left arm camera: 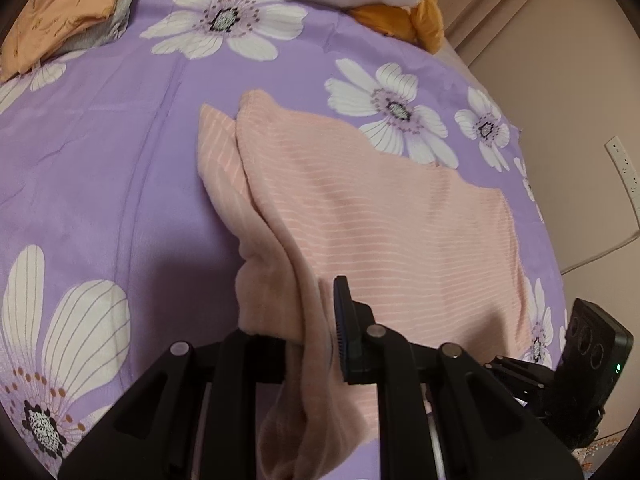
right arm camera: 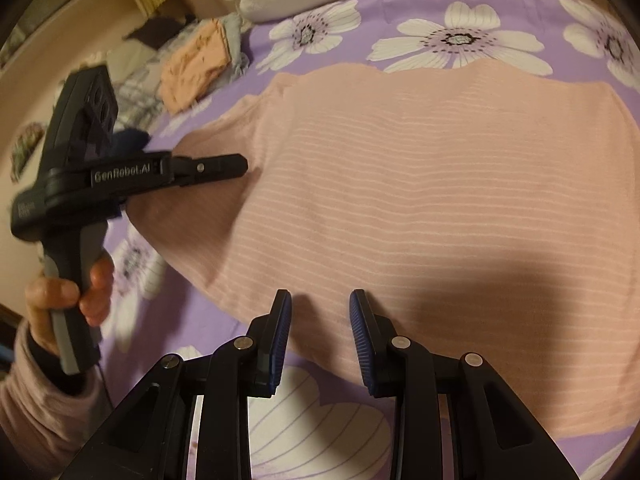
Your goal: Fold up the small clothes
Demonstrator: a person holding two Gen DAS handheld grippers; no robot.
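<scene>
Between the left gripper (left arm camera: 320, 332) fingers, a bunched fold of the pink striped garment (left arm camera: 360, 216) is pinched and lifted at its left edge. Right gripper (right arm camera: 320, 336): jaws spread, empty, fingertips over the garment's near hem. Garment lies otherwise flat on the purple floral bedspread (left arm camera: 100, 168).

Pink on purple
Pink garment (right arm camera: 420, 200) with thin pale stripes; purple bedsheet (left arm camera: 100, 160) printed with white flowers.
</scene>
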